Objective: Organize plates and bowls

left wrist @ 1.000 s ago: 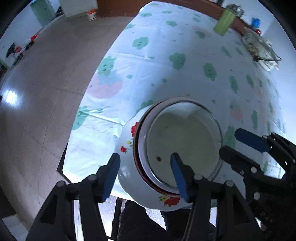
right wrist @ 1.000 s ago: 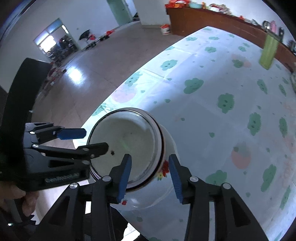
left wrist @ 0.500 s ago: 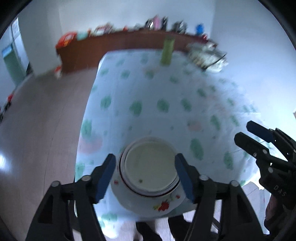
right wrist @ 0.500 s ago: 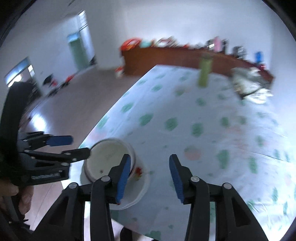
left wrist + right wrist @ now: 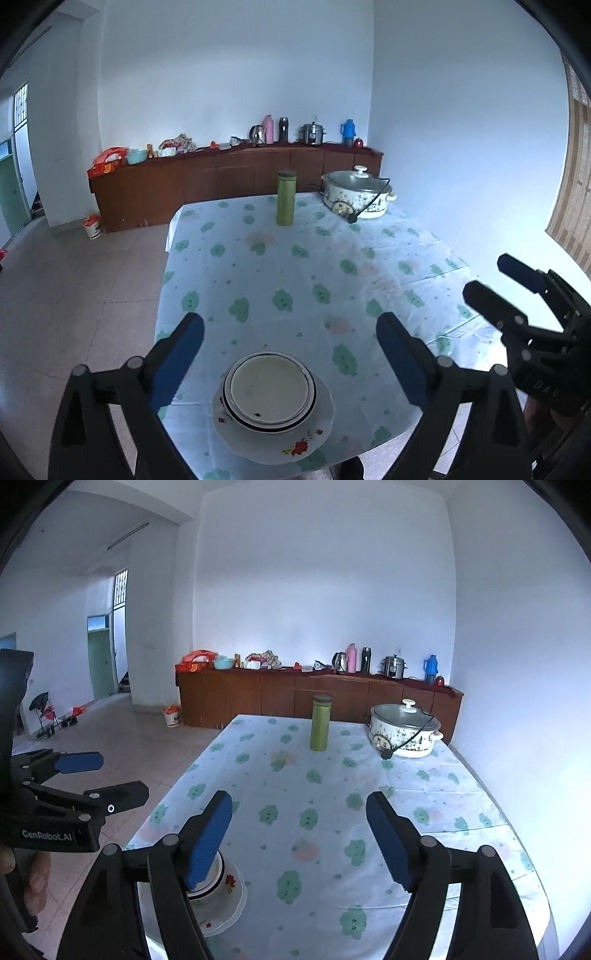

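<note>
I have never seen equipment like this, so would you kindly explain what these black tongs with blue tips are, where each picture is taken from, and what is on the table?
There is no robot here. A person holds one two-finger gripper in each hand, and a wide-angle camera on each looks forward along its fingers.

In the left camera's picture, the left gripper fills the foreground and the right gripper shows at the right edge. In the right camera's picture, the right gripper is in front, and the left one sits at the left edge.

Both sets of jaws are opening, and nothing is between them.

On the table, near its front edge, a bowl sits on a flowered plate. At the far end stand a green flask and a lidded electric pot.
</note>
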The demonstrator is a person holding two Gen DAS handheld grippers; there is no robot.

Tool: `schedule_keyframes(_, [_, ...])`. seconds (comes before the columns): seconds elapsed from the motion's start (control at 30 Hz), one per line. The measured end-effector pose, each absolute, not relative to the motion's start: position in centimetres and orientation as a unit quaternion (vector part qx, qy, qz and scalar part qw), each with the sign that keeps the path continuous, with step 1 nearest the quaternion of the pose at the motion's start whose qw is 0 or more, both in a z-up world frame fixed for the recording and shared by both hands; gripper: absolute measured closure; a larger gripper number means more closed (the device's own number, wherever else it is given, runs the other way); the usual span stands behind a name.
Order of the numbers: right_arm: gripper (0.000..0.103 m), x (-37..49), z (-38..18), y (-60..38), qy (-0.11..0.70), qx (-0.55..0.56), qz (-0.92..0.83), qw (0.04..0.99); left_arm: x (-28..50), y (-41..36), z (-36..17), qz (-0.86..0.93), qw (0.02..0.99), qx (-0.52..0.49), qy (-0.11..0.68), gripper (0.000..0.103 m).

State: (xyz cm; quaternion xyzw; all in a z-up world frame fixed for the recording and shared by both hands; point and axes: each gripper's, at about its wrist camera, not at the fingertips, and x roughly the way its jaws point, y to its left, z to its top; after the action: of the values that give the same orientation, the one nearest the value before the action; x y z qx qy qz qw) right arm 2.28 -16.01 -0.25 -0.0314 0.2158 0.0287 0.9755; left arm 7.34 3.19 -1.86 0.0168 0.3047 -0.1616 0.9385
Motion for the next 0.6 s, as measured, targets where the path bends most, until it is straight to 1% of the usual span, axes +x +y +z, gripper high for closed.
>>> schedule_keyframes(0.23, [0.026,1.1,0.6,-15.9,0.201,-0.030,0.024,0.979,6.5,3.3,-1.4,-0.168,0.941,0.012,0.293,0.007])
schedule_keyframes(0.6, [0.026,0.8,0.4,-16.1,0.203,-0.027,0.029,0.978,6.1,3.3,-1.4,-0.164,0.942,0.012,0.294,0.007])
